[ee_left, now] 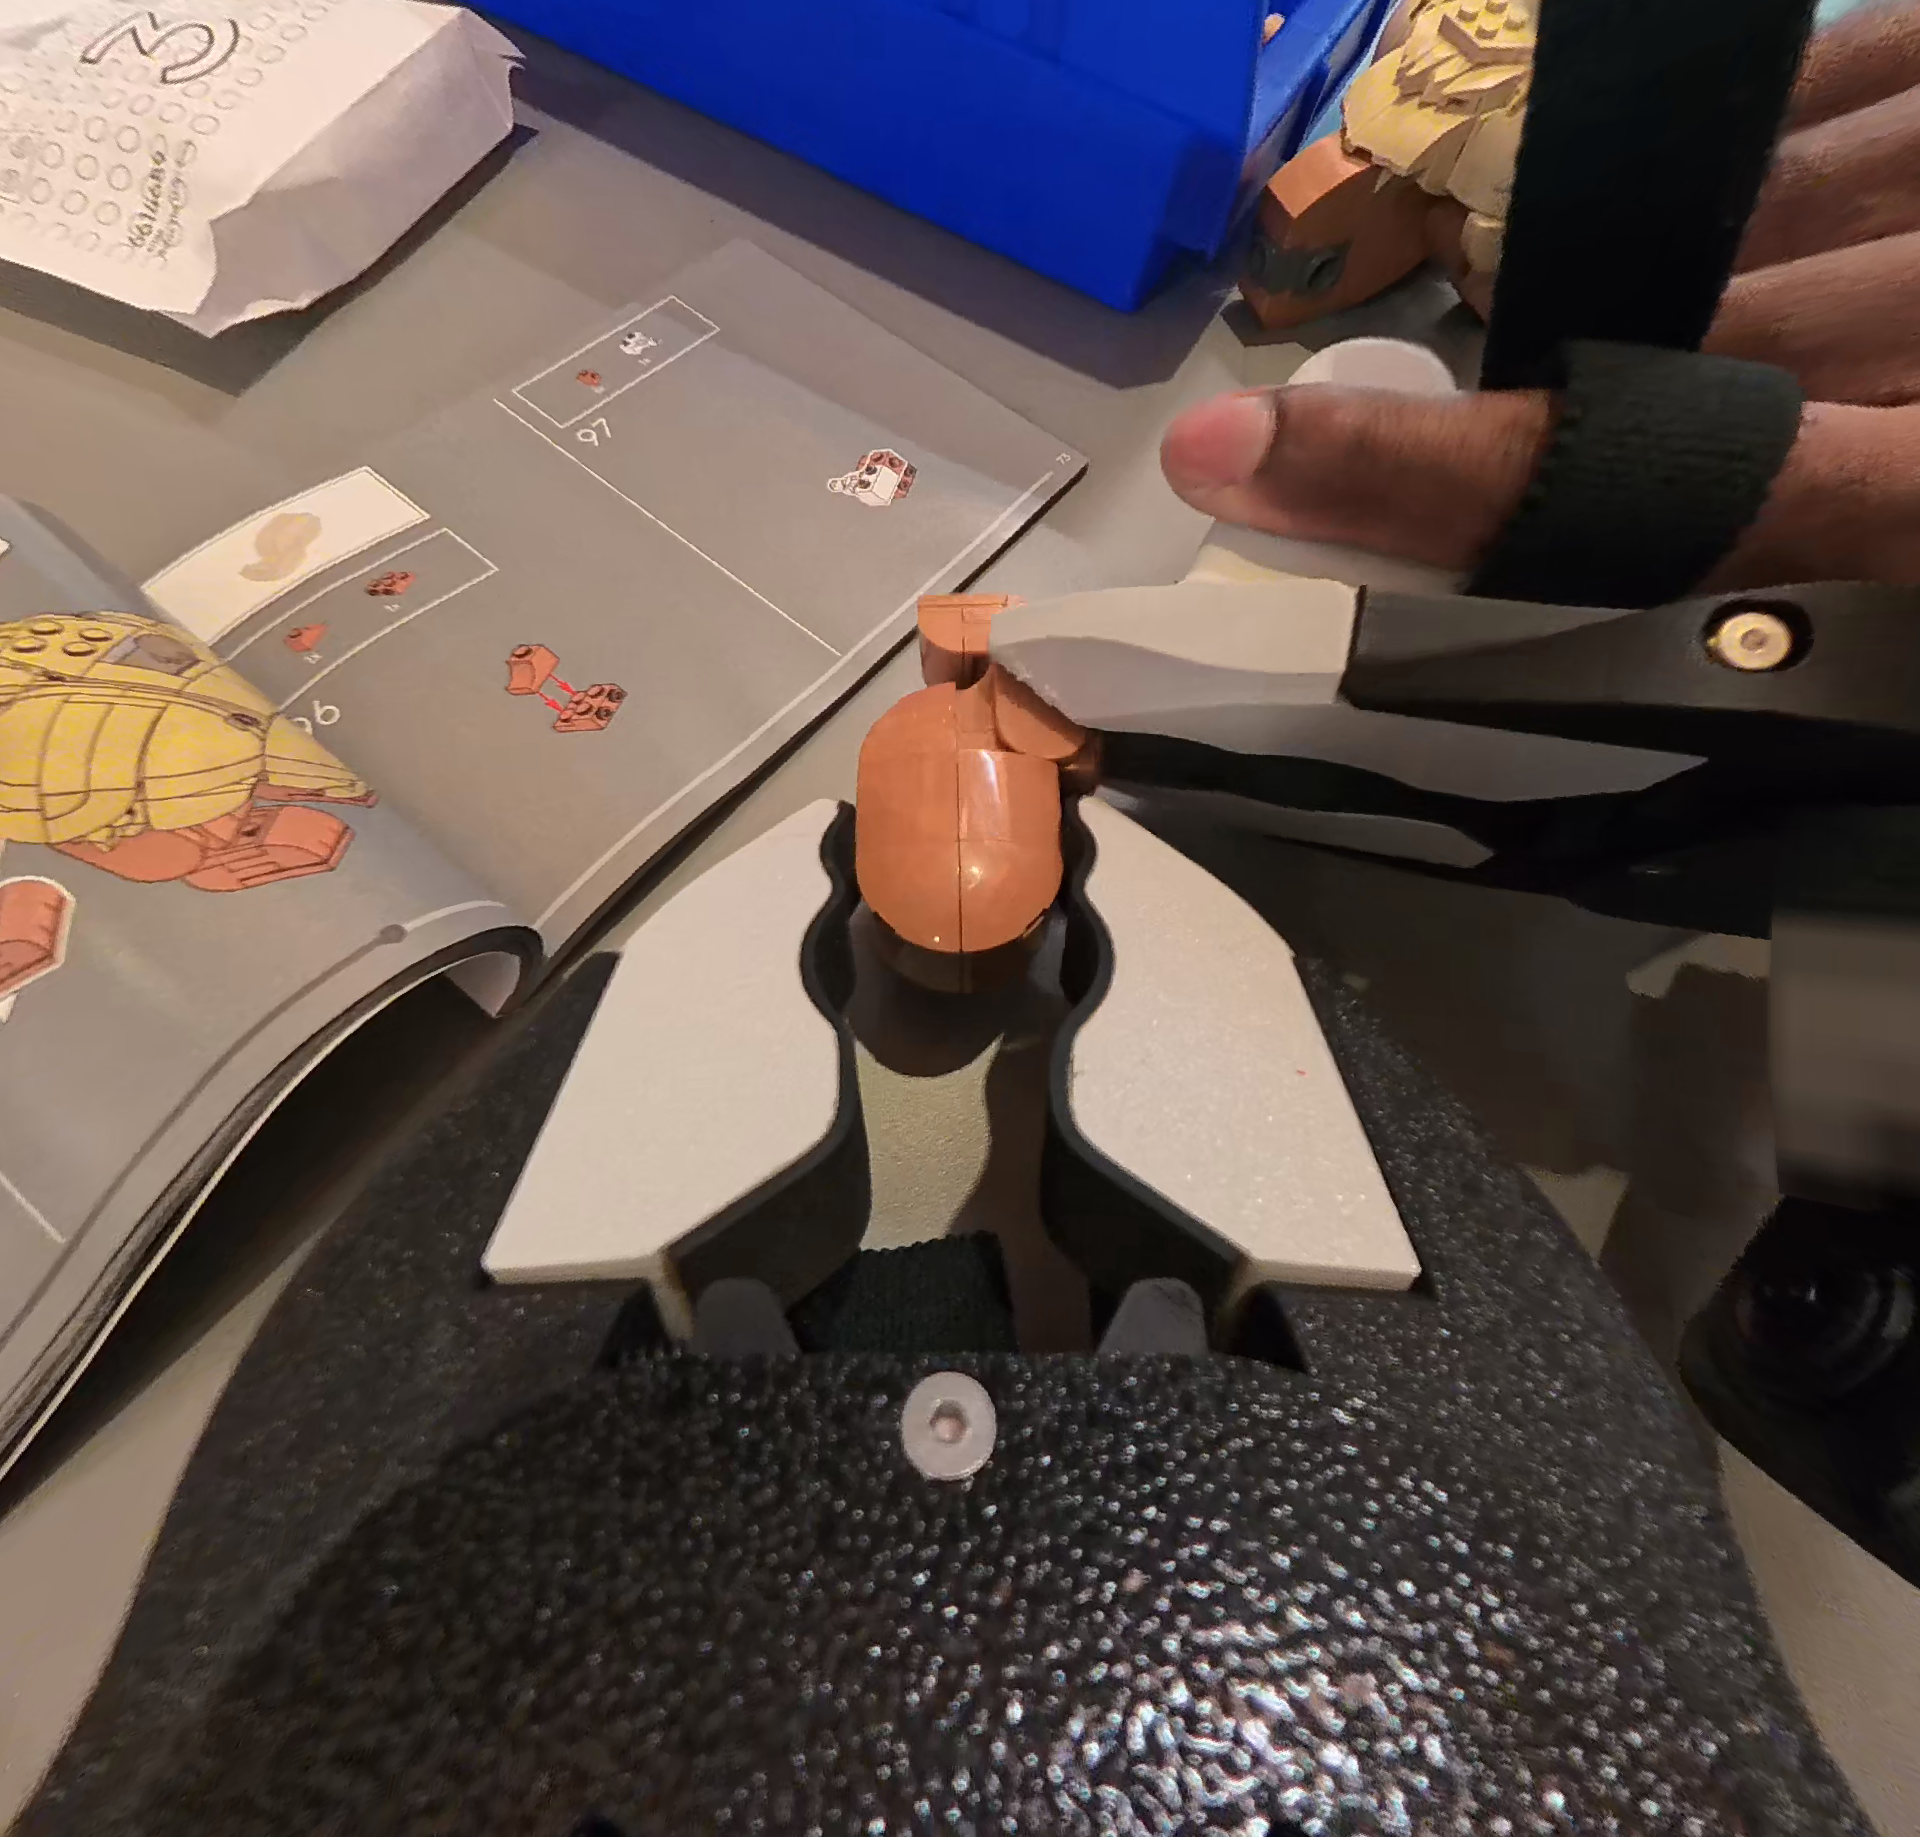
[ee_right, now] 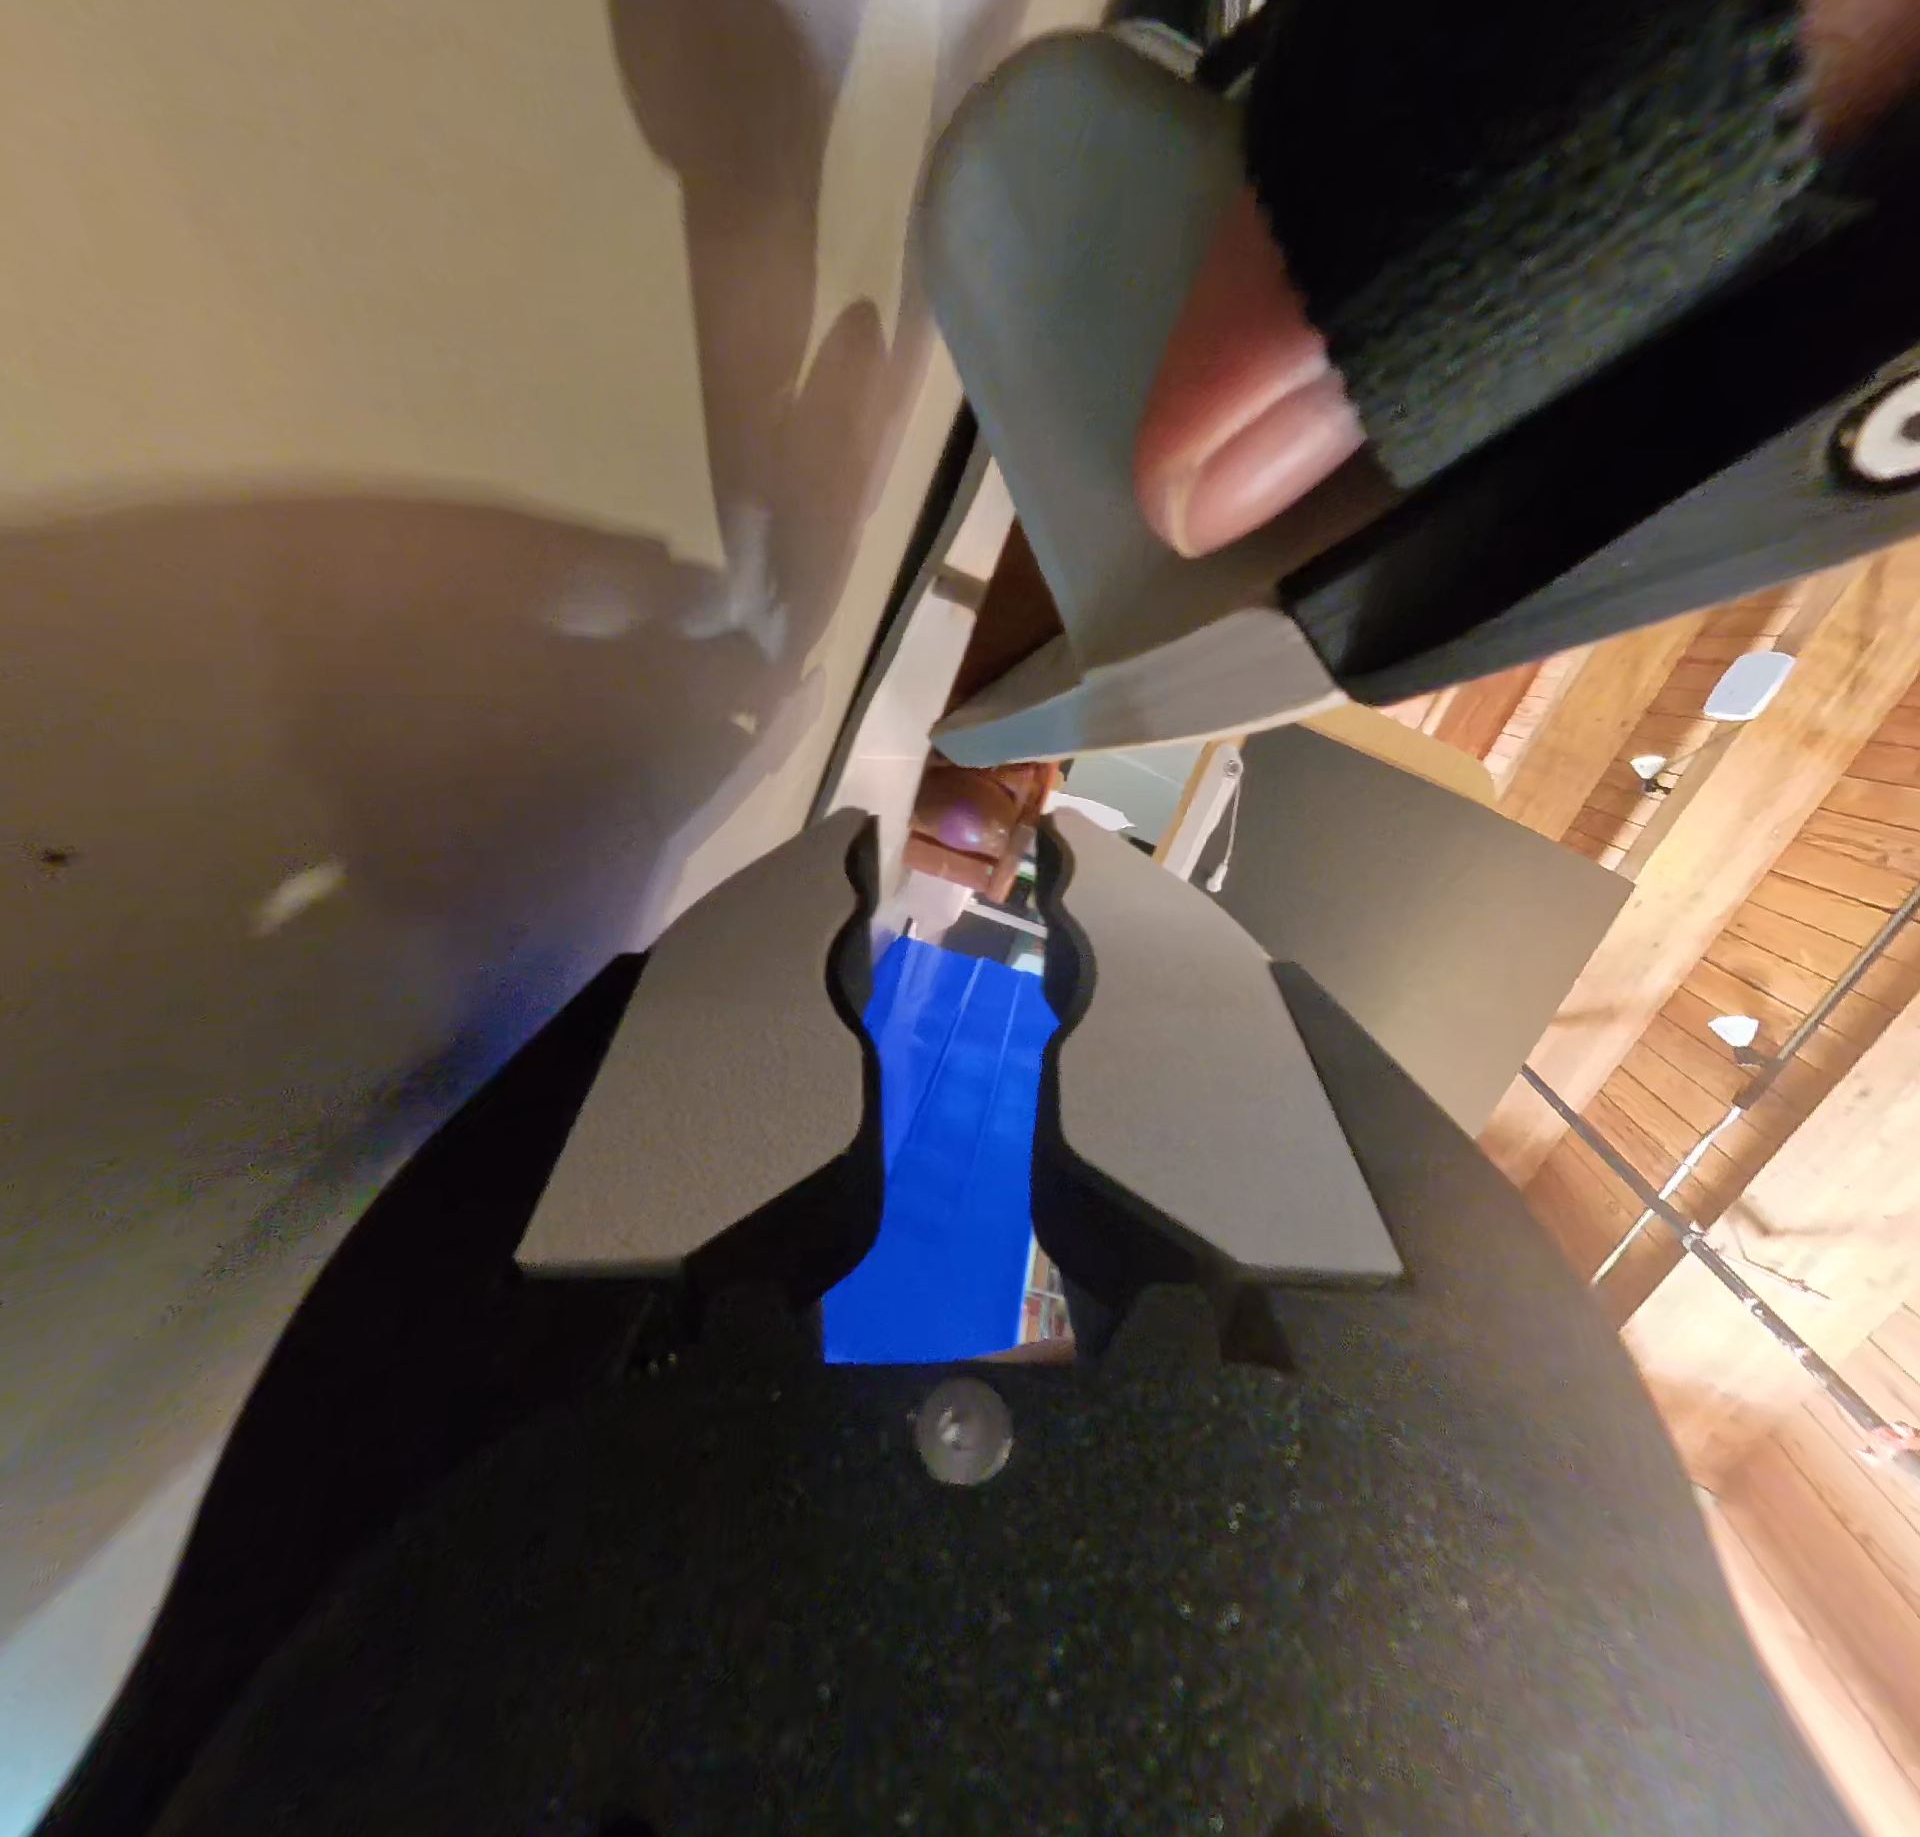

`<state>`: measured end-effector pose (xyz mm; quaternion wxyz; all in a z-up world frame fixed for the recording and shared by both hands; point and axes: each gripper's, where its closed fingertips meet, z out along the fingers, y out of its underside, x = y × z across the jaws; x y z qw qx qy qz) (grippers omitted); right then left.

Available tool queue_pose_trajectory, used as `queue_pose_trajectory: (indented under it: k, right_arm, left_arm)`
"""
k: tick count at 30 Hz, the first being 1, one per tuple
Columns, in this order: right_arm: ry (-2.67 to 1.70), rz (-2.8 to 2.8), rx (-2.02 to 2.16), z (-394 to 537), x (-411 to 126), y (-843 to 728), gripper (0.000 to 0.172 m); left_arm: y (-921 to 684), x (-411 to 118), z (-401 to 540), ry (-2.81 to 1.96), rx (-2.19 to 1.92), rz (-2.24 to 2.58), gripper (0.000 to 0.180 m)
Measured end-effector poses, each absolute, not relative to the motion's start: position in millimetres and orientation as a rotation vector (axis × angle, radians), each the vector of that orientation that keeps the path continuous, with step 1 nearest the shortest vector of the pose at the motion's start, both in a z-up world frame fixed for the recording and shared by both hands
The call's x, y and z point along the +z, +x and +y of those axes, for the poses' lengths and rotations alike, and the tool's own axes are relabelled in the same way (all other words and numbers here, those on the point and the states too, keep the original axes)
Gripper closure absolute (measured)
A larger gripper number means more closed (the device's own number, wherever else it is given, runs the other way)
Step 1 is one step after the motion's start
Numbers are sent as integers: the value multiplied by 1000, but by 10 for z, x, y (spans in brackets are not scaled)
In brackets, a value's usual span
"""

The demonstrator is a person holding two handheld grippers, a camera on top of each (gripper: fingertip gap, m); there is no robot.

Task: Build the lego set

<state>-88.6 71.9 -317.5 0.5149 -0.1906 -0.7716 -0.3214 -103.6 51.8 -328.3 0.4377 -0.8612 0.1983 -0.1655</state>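
Both pairs of jaws stand part-way apart, and both are closed around the same small brown brick-built piece (ee_left: 961, 831). From the left wrist view, the left gripper (ee_left: 956, 852) has the rounded, glossy end of that piece seated between its grey fingertips, the black pads close against its sides. The right gripper (ee_left: 1039, 717) comes in from the right, held by a hand (ee_left: 1558, 457) with a black strap round one finger; its upper grey finger (ee_left: 1174, 644) lies over the narrower far end of the piece, and a lower finger sits under it — whether those pads truly press, I cannot tell for certain from here. In the right wrist view the picture is tilted and blurred; the brown piece shows just past the tips of the right gripper (ee_right: 961, 831), with the other gripper's finger (ee_right: 1143, 696) above it. Under the piece lies a grey table (ee_left: 1143, 353). An open instruction booklet (ee_left: 520, 644) lies just left of the grippers, a white paper bag (ee_left: 208, 125) beyond it, a blue bin (ee_left: 935, 73) at the back — and beside the bin a tan-and-brown brick model (ee_left: 1413, 125).
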Motion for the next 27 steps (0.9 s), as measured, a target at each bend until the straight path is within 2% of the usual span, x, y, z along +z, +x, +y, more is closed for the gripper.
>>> queue_pose_trajectory:
  k: [8,16,23,27]
  right_arm:
    - [-577,-1780,-617,734,-3150,-850,117]
    - [-634,-1690,-420,753,-3042,-854,113]
    - [-470,-1713,-465,600,-3129,-932,119]
    - [-428,-1697,-514,606,-3142,-951,134]
  left_arm:
    - [-1062,-3233,518,-2123,-480,450,144]
    - [-1038,-3133,487,-2081,-713,372,144]
    - [-987,-3167,475,-2093,-644,448,144]
    - [-933,-3162,455,-2084,-624,497,144]
